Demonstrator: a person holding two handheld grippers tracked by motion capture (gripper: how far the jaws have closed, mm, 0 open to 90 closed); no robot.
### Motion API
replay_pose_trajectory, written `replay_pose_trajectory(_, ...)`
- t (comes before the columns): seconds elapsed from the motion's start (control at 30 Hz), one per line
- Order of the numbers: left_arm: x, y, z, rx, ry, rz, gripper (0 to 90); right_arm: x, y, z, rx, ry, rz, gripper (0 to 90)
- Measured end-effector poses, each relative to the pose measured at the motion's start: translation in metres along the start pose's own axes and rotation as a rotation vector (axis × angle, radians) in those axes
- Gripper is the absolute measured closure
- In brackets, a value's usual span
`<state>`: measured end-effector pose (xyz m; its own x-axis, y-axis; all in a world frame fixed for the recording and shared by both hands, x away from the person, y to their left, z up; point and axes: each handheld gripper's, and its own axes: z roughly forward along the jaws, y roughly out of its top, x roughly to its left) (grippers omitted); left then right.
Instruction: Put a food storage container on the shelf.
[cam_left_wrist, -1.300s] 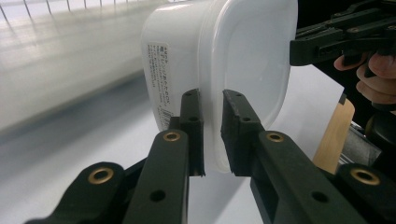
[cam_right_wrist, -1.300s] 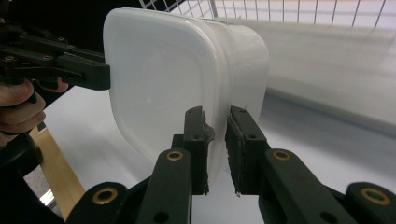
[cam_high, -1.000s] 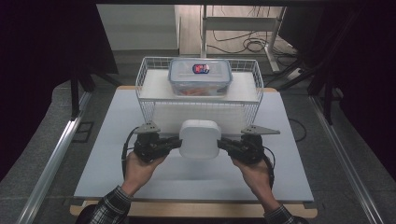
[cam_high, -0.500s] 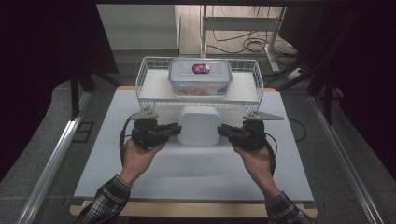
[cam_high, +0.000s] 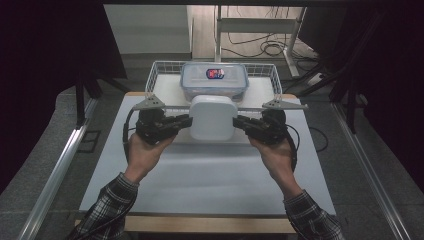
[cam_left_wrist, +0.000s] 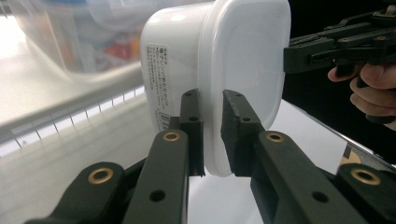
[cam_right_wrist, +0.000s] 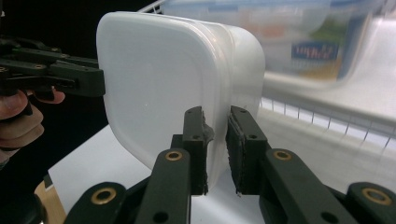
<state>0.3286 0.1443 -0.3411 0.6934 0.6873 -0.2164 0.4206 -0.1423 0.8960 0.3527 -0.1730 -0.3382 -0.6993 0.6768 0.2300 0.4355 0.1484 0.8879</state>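
White tub (cam_high: 213, 117) held between both grippers above the desk (cam_high: 210, 170), left fingers (cam_left_wrist: 191, 126) pinching its rim on one side, right fingers (cam_right_wrist: 194, 140) pinching the opposite rim, wire basket (cam_high: 156, 75) just beyond with a clear box (cam_high: 214, 80) inside

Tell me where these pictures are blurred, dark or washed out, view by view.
High view: dark surroundings, but the white tub and the table are well lit. Left gripper view: the wire basket and the clear lidded box behind are blurred, overexposed at left. Right gripper view: the box label is smeared, while the right claw is sharp.
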Motion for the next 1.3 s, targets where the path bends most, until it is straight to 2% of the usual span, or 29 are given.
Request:
replay_pose_trajectory(0.37,0.006,0.035,-0.007,-0.022,-0.012,0.0,79.7,0.001,0.037,-0.005,-0.025,-0.001,-0.013,77.7)
replay_pose_trajectory(0.7,0.005,0.068,-0.013,-0.05,-0.004,0.012,79.7,0.002,0.07,-0.012,-0.071,-0.012,-0.025,77.6)
replay_pose_trajectory(0.87,0.009,0.084,-0.014,-0.064,-0.011,0.002,79.8,0.001,0.087,-0.014,-0.091,-0.016,-0.019,77.6)
replay_pose_trajectory(1.1,0.017,0.097,-0.009,-0.067,-0.011,-0.021,79.7,-0.007,0.104,-0.008,-0.091,-0.023,-0.004,77.3)
replay_pose_trajectory(1.3,0.027,0.103,-0.001,-0.054,-0.005,-0.038,79.1,-0.014,0.112,0.0,-0.082,-0.03,0.013,76.9)
